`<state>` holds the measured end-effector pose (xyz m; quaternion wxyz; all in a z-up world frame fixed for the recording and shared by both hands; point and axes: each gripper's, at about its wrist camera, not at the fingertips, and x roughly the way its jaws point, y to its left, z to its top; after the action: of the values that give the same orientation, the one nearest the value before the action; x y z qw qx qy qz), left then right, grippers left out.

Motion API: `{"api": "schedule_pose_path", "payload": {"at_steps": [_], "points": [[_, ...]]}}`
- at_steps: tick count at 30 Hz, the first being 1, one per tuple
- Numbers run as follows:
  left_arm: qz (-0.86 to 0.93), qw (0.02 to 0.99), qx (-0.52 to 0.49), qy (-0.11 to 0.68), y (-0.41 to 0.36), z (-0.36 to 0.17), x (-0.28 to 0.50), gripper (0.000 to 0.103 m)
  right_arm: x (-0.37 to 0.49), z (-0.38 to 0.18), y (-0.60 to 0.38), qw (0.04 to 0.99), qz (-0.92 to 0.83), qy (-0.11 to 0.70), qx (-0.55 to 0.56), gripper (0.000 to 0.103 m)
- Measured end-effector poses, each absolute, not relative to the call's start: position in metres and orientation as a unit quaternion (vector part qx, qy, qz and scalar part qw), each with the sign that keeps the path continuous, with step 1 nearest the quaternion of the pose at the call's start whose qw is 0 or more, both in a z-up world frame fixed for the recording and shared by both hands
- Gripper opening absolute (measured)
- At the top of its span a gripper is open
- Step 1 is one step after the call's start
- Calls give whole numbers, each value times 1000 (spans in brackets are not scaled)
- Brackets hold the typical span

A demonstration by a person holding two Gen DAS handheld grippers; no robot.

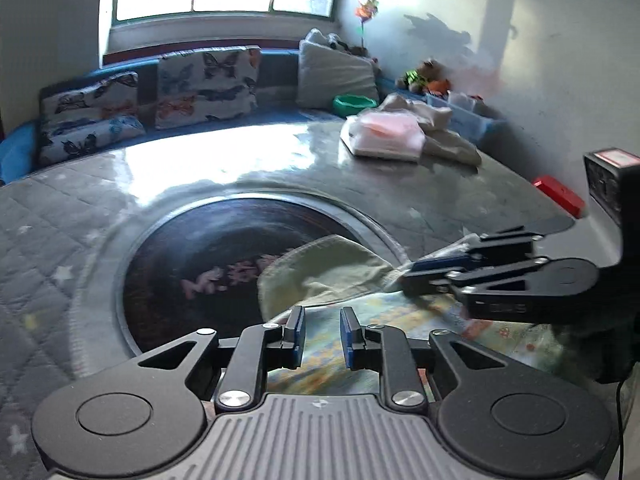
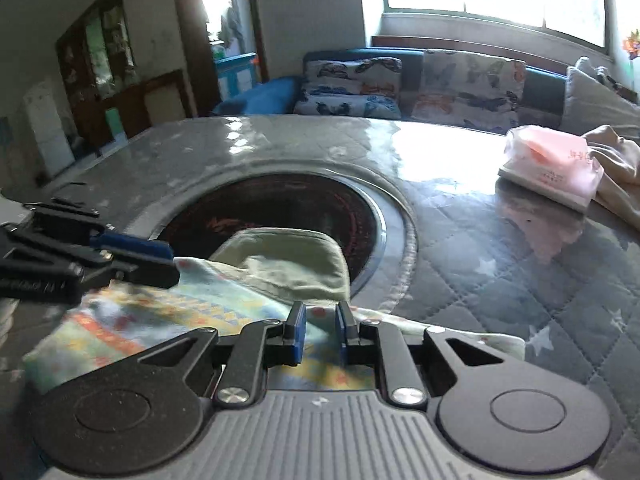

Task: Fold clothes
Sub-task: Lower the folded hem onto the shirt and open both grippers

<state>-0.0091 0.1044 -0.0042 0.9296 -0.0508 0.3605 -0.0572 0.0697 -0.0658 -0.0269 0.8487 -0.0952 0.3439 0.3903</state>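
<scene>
The small printed cloth (image 2: 160,312) lies on the table (image 2: 500,280) – soft, light and floppy (best pinched at a corner) – under the left gripper (image 1: 320,334) and right gripper (image 2: 320,332), both part-open, holding nothing.

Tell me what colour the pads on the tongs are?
Blue. The pads on the black left tongs show best in the left wrist view.

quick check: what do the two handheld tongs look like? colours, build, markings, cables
Both match. Left tongs and right tongs: matte black linkage arms with silver pivot screws, triangular cut-outs, round black discs at each side, blue pads on the fingertips, and a grey ribbed body with a small white logo. A thin black cable shows in the left view.
</scene>
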Motion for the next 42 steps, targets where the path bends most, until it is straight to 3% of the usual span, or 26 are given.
{"api": "schedule_pose_path", "payload": {"at_steps": [4,21,33,42], "points": [[-46,923,-56,378,103,-17,7,21,78,-30,-69,854,380,348,-75,21],[-42,923,-49,381,99,-19,9,21,-2,-14,-62,800,498,300,-152,21],[-26,927,-26,373,88,-21,6,21,-49,-27,-89,827,462,273,-168,22],[-28,942,-18,334,73,2,-34,22,-59,-20,-108,846,436,269,-150,29]]}}
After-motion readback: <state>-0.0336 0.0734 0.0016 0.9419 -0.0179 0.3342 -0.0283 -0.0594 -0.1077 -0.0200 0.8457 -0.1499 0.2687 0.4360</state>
